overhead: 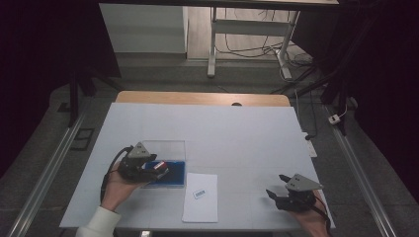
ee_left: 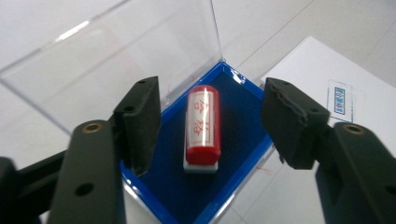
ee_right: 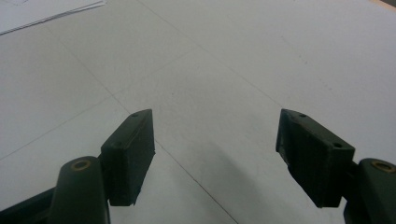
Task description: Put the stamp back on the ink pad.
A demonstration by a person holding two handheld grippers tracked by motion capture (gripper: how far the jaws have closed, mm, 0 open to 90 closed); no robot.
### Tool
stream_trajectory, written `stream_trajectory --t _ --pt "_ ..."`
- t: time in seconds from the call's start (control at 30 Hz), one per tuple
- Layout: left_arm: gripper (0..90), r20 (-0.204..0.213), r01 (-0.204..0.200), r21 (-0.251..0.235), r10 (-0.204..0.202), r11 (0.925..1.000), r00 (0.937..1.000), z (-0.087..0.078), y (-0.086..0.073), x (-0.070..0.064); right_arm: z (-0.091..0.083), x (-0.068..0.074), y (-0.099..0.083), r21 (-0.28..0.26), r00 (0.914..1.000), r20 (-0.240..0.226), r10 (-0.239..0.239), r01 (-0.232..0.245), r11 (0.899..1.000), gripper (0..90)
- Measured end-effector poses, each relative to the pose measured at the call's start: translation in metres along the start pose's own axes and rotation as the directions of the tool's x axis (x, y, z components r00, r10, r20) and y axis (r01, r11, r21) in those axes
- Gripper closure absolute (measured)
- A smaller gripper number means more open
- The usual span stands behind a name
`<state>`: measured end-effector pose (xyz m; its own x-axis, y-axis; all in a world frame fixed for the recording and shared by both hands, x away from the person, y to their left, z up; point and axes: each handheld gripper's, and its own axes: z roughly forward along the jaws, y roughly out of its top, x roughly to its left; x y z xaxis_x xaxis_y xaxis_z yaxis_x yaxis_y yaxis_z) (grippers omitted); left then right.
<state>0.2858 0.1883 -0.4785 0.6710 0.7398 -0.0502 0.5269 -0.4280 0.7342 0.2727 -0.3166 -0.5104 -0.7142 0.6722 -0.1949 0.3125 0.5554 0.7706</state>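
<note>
A red cylindrical stamp (ee_left: 202, 128) with a white label and a white base lies on the blue pad of an open case (ee_left: 236, 119) whose clear lid (ee_left: 116, 60) is folded back. My left gripper (ee_left: 212, 128) is open, its jaws on either side of the stamp without touching it. In the high view that gripper (overhead: 159, 169) hovers over the blue case (overhead: 174, 174) at the table's front left. A white paper sheet (overhead: 200, 197) with a small blue stamped mark (overhead: 199, 194) lies just right of the case. My right gripper (overhead: 277, 185) is open above bare table at the front right.
The table is covered by a white sheet (overhead: 237, 138), with a wooden edge (overhead: 202, 98) at the back. Metal rails run along both sides of the table. A desk frame and cables stand on the floor beyond.
</note>
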Motion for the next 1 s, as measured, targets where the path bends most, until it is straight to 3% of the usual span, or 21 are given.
stream_trajectory --t 0.1,0.27,0.5,0.8,1.0 --pt "35.6 -0.001 -0.002 -0.032 0.002 0.9995 1.0 -0.007 -0.006 -0.004 -0.001 -0.001 0.0 0.001 1.0 0.002 0.0 0.0 1.0 27.6" --pt "34.3 -0.02 -0.009 -0.041 0.009 0.9991 0.9998 -0.015 -0.019 -0.009 -0.005 -0.003 -0.001 -0.011 0.9999 0.006 0.011 -0.011 1.0 27.6" --pt "32.1 -0.006 0.035 -0.077 -0.035 0.9965 0.9994 -0.025 -0.043 -0.01 -0.006 -0.004 -0.003 -0.012 0.9999 0.008 0.015 -0.015 1.0 27.6" --pt "31.5 0.004 0.049 -0.058 -0.049 0.9971 0.9988 -0.028 -0.067 -0.012 -0.005 -0.005 -0.006 -0.009 0.9999 0.005 0.011 -0.011 1.0 27.8" --pt "31.5 0.008 0.045 -0.05 -0.044 0.9977 0.999 -0.028 -0.068 -0.011 -0.007 -0.005 -0.006 -0.023 0.9999 0.005 0.009 -0.009 1.0 28.0"
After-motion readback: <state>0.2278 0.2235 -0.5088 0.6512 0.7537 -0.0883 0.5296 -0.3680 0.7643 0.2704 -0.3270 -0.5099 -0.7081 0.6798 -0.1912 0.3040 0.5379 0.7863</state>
